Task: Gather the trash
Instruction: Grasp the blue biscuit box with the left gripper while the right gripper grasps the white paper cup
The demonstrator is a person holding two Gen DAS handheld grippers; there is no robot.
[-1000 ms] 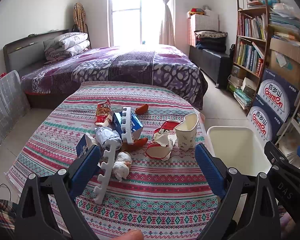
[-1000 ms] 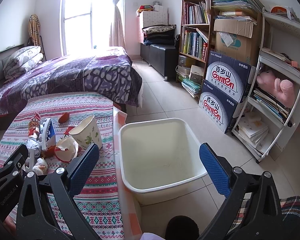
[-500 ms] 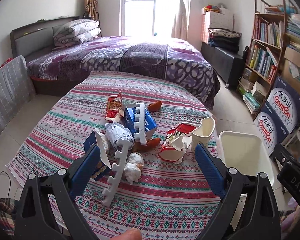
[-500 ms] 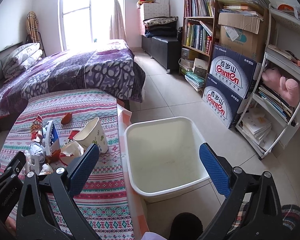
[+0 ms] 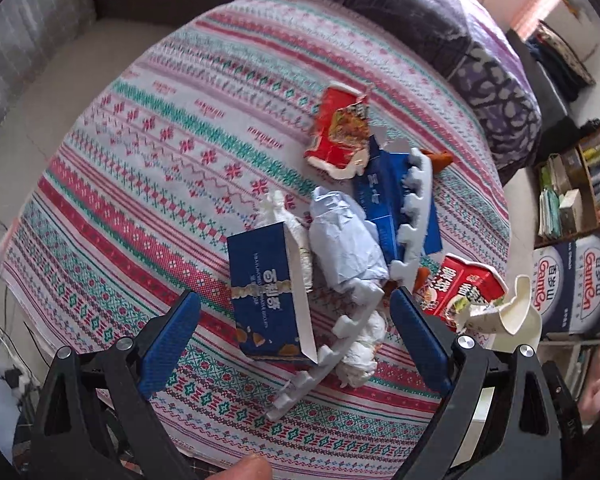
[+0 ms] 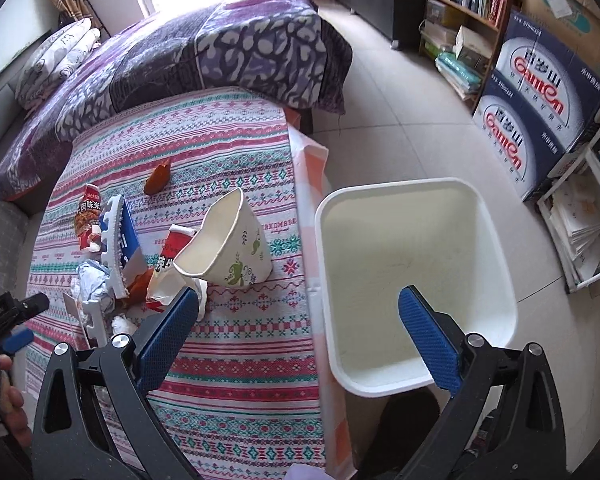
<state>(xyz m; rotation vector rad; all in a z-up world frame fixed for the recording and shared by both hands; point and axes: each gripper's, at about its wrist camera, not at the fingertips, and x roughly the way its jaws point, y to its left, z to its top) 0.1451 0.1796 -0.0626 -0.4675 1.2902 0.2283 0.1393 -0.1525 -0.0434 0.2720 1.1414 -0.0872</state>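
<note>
stacked blue cartons (image 6: 540,92): "Ganten", red on white ovals | red snack wrapper (image 6: 87,216): Chinese "肉味米" | patterned cloth (image 6: 284,222): "HANDMADE" | blue box (image 5: 266,280): unreadable white characters

Clearance around the trash pile and bin

The far and left parts of the patterned tablecloth (image 5: 172,128) lie bare — open approach from those sides. The pile is packed tight: blue carton (image 5: 268,292), crumpled paper (image 5: 348,248) and white foam strip (image 5: 414,216) touch or overlap. The tipped paper cup (image 6: 228,252) stands between the pile and the white bin (image 6: 496,248), whose open top is unobstructed — the bin sits just beside the table edge.
</note>
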